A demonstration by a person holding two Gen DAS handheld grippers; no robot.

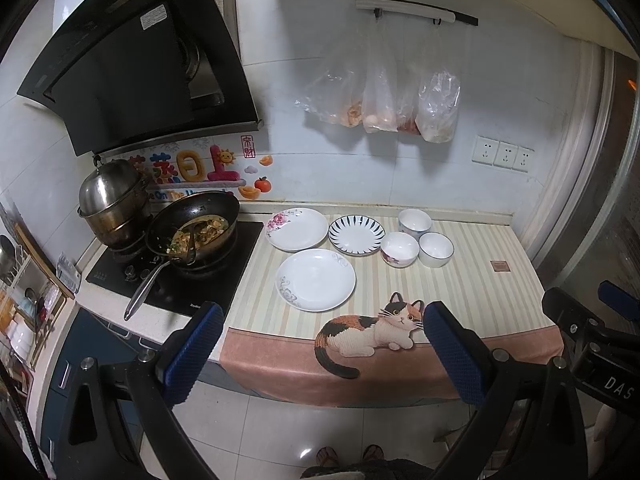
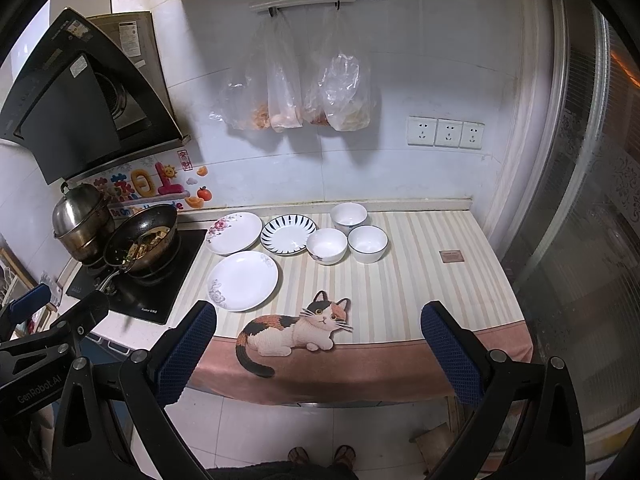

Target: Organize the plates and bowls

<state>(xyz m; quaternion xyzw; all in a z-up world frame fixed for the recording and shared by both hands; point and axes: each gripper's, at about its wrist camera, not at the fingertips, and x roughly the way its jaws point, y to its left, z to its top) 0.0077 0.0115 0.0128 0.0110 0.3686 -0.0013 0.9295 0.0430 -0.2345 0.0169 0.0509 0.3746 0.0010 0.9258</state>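
We hold both grippers back off the table's front edge, left gripper (image 1: pixel 318 344) and right gripper (image 2: pixel 318 344), jaws wide on each and gripping nothing. On the striped cloth (image 2: pixel 420 280), three plates (image 2: pixel 243 280) sit toward the stove (image 2: pixel 136 292) side, and three bowls (image 2: pixel 327 245) cluster just beside them near the table's back edge.

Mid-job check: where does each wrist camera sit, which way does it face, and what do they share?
Left wrist: held back from the counter, faces the wall; open left gripper, right gripper's body at right edge.
Right wrist: further right, same heading; open right gripper, left gripper's body at left edge.
Shared: three plates, three bowls, the wok, the cat cloth, sandalled feet.
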